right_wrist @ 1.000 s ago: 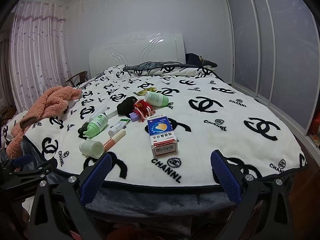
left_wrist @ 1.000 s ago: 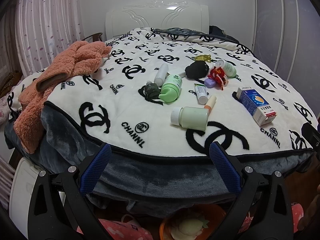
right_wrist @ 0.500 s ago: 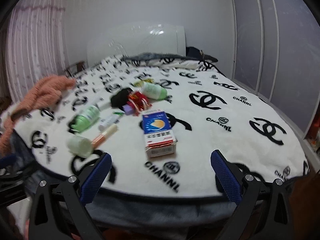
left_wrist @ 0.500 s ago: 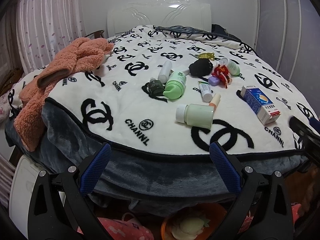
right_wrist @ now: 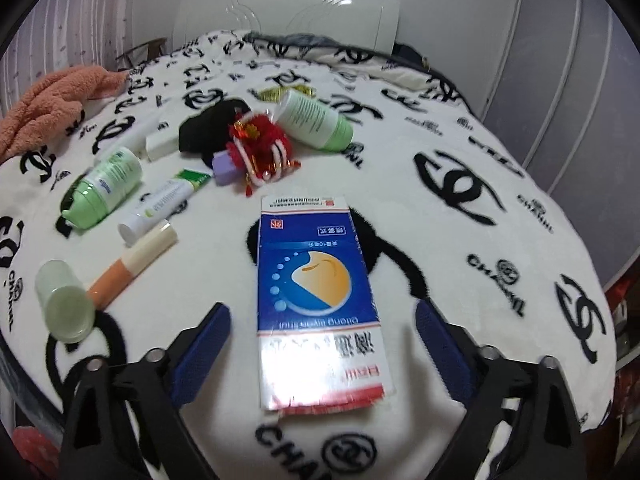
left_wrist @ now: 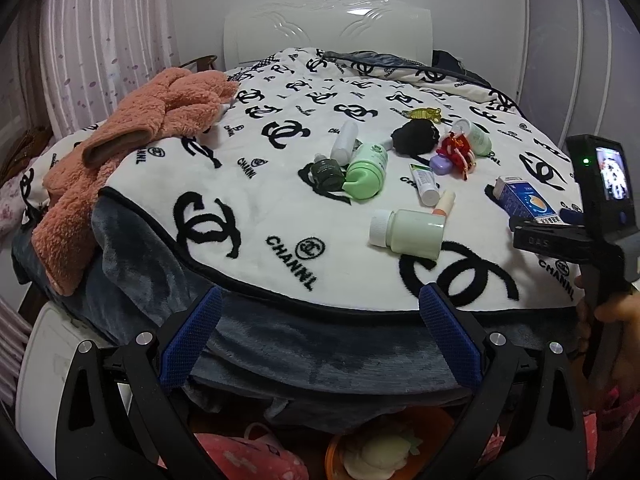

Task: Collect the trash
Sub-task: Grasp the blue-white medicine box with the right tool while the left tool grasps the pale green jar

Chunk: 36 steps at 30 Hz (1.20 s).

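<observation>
Trash lies on a white blanket with black logos (left_wrist: 280,184). A blue and white medicine box (right_wrist: 316,300) lies flat between the open fingers of my right gripper (right_wrist: 322,320); it also shows in the left wrist view (left_wrist: 524,204). A pale green bottle with a white cap (left_wrist: 408,228), an orange and cream stick (right_wrist: 132,264), a white tube (right_wrist: 164,200), a green bottle (right_wrist: 104,188), a red ornament (right_wrist: 260,148) and a black cloth (left_wrist: 414,136) lie beyond. My left gripper (left_wrist: 320,312) is open and empty at the bed's near edge.
A pink fleece garment (left_wrist: 132,140) lies on the bed's left side. A white headboard (left_wrist: 328,32) stands at the back, wardrobe doors (right_wrist: 568,80) to the right. An orange bowl (left_wrist: 384,448) and pink items sit on the floor below the bed edge.
My right gripper has moved forward and down over the bed, so the medicine box now sits between its fingers. The right tool has entered the left wrist view at the right. The left gripper barely moved.
</observation>
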Tool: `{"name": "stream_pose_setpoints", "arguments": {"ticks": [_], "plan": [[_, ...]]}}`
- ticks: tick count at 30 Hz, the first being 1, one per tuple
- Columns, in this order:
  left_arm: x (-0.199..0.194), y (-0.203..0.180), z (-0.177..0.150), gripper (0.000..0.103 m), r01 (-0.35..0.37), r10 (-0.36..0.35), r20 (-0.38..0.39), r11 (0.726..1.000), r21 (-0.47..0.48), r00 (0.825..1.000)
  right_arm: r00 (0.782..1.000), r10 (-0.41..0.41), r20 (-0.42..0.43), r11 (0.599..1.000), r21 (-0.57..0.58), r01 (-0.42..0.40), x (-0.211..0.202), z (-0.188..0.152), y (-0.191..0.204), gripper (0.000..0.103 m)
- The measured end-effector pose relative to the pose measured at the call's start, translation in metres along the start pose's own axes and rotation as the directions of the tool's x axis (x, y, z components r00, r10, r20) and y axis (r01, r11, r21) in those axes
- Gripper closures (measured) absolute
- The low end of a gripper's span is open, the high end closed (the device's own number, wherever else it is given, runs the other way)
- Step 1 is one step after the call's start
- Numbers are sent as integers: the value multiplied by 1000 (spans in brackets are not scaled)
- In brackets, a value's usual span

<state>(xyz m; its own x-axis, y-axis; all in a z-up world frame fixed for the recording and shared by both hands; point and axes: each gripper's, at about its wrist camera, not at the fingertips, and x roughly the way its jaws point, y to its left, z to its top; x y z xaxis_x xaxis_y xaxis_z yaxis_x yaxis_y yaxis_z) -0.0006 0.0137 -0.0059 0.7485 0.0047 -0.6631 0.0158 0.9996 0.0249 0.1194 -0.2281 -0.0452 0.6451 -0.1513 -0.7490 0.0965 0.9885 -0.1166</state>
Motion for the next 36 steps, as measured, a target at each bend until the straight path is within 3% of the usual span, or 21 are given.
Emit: {"name": "stream_pose_setpoints", "arguments": {"ticks": [2, 13, 20, 25, 29, 32, 34, 36], "plan": [[0, 1, 0, 7, -3, 3, -1, 1000, -2, 1000, 999, 47, -28, 999, 21, -46, 7, 1, -4, 49], [8, -3, -1, 7, 10, -10, -26, 1000, 1, 1000, 997, 58, 42, 998, 29, -59, -15, -5, -5, 52], [30, -10, 6, 7, 145, -147, -58, 989, -27, 988, 990, 85, 114, 993, 68, -93, -45, -11, -16, 52], [57, -30, 17, 7, 223, -220, -61, 974, 44, 974, 983, 127, 135, 988, 73, -138, -61, -18, -19, 52], [79, -41, 27, 7, 229, -225, -45, 960, 158, 973, 976, 162, 144, 982, 70, -174, -68, -23, -18, 52], [105, -35, 36, 7, 290, -278, -97, 946, 147, 956, 973, 173, 152, 981, 60, -184, -73, -26, -13, 52], [114, -31, 41, 7, 385, -373, -102, 910, 152, 922, 970, 186, 156, 978, 63, -197, -75, -27, -12, 51], [121, -30, 44, 7, 411, -397, -113, 898, 156, 911, 969, 193, 156, 977, 62, -204, -76, -26, -10, 51]]}}
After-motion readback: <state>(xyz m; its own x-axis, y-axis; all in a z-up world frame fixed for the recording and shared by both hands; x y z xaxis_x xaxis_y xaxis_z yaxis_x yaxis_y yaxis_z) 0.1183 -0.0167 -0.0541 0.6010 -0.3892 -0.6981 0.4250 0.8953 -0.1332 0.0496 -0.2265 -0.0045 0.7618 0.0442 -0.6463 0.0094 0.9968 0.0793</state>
